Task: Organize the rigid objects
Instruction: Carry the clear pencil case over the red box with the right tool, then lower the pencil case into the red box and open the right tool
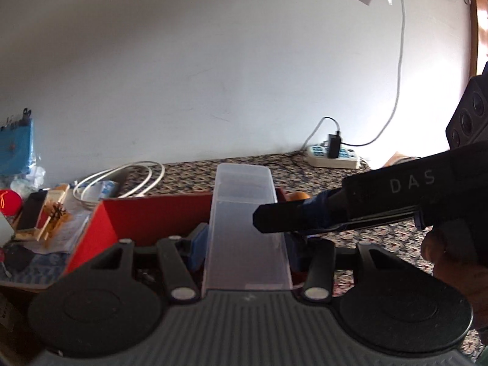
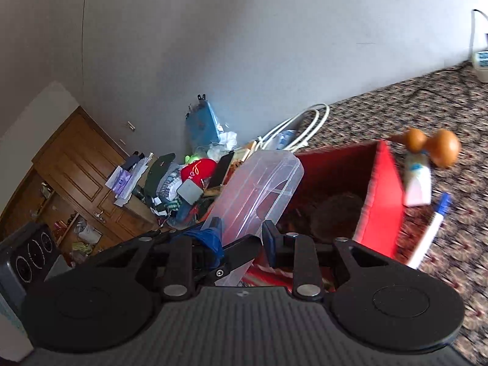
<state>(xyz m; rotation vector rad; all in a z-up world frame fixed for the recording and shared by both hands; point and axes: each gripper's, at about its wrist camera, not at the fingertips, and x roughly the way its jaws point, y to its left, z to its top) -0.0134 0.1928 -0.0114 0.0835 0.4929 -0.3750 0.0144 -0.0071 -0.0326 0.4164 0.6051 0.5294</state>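
The left gripper [image 1: 247,244] had its blue pads closed across the width of a clear plastic container [image 1: 244,213], which ran straight ahead of it, lifted above a red box [image 1: 158,216]. The right gripper [image 2: 241,235] was nearly closed and seemed to pinch the container's thin wall; in the right wrist view the container tilted up and away to the left of its fingers. Both grippers appeared to share the load, the right one crossing in from the right of the left one.

As far as could be judged, the sorting was in its early part: the red box just beyond and below the grippers looked mostly bare inside, though its floor was partly hidden. Still loose on the patterned cloth [image 2: 396,109], right of the right gripper, lay a white bottle [image 2: 418,186], a white pen with a blue cap [image 2: 430,231] and an orange wooden piece [image 2: 433,146]. A heap of clutter [image 2: 189,180] crowded the left, and a coiled white cable [image 1: 122,183] lay beyond.
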